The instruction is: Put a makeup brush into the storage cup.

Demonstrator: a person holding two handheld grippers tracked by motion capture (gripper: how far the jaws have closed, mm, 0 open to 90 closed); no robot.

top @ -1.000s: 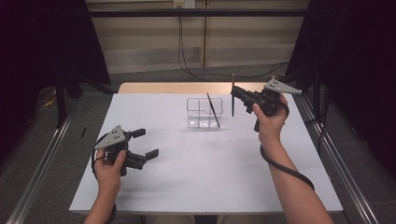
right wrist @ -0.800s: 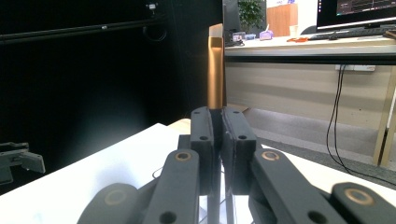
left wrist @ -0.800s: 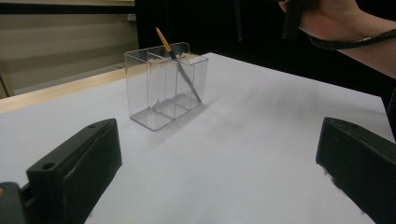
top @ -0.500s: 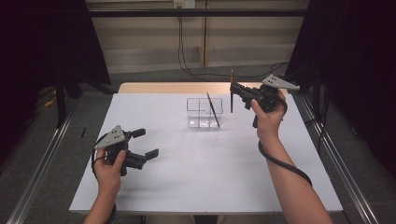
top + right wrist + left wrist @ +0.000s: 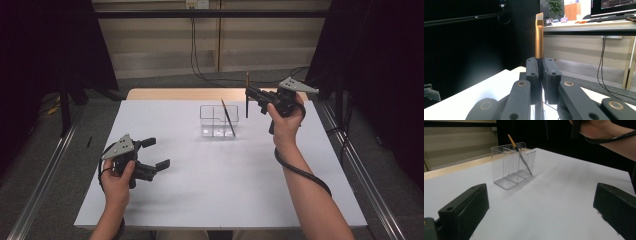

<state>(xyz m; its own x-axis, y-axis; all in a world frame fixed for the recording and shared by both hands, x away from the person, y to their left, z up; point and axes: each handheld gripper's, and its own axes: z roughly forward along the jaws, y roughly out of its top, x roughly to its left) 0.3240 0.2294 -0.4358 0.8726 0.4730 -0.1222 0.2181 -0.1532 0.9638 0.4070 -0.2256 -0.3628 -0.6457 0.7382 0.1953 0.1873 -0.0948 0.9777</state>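
Note:
A clear plastic organiser point(image 5: 212, 121) point(image 5: 509, 168) with several compartments stands at the middle back of the white table point(image 5: 210, 200). A thin dark brush point(image 5: 228, 118) point(image 5: 521, 158) leans in its right end. My right gripper point(image 5: 251, 93) point(image 5: 541, 75) hovers just right of the organiser, shut on a second brush point(image 5: 247, 95) point(image 5: 539, 35) that it holds upright, with a gold ferrule and a pale tip. My left gripper point(image 5: 156, 152) point(image 5: 541, 207) rests on the table at the front left, open, with nothing between its jaws.
The table's wooden back edge point(image 5: 165, 94) runs behind the organiser. Metal rails point(image 5: 45, 175) lie on the floor along both sides. The right gripper's cable point(image 5: 300, 172) loops along the forearm. Bare table surface spreads between the left gripper and the organiser.
The right gripper with its brush has edged slightly up and back. The left gripper has stayed in place.

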